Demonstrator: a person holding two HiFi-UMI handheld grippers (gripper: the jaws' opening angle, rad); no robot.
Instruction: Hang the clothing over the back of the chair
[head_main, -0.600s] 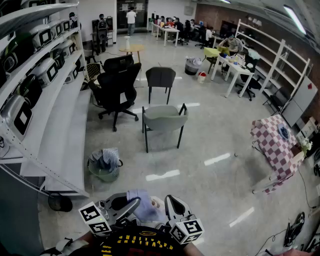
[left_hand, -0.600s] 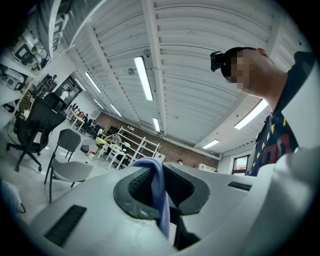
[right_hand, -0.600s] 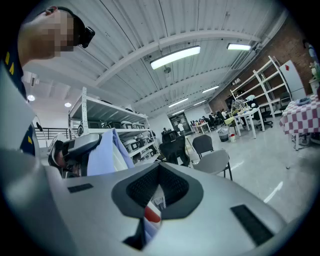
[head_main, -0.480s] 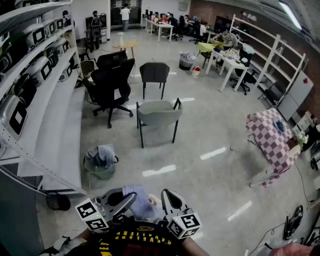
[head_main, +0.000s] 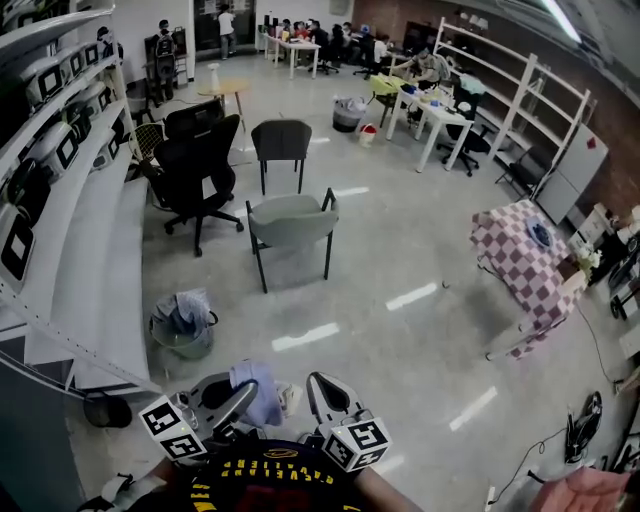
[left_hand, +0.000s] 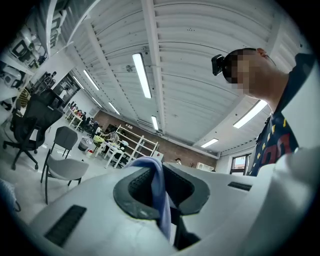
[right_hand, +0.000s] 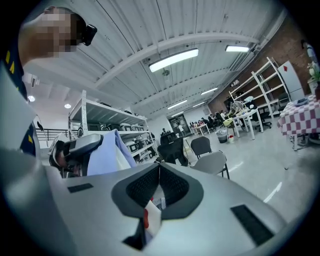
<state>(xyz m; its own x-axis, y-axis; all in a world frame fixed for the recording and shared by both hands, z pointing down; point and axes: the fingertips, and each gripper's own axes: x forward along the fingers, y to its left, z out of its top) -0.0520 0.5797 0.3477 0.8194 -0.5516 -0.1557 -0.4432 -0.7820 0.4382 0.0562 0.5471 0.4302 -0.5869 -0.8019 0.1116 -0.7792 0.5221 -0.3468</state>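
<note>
A light blue garment hangs between my two grippers, low in the head view and close to the person's body. My left gripper is shut on a fold of it, and blue cloth runs up between the left gripper's jaws. My right gripper is shut on a white and red bit of the garment. In the right gripper view, the left gripper shows with the blue cloth draped off it. The grey chair stands on the floor well ahead, its back towards me.
A green basket full of clothes sits on the floor to the left. A black office chair and a dark chair stand behind the grey one. Long white shelving lines the left side, with a checked table at the right.
The room has slid left and slightly up in the head view as the person moves. Both grippers keep their hold on the garment in front of the body.
</note>
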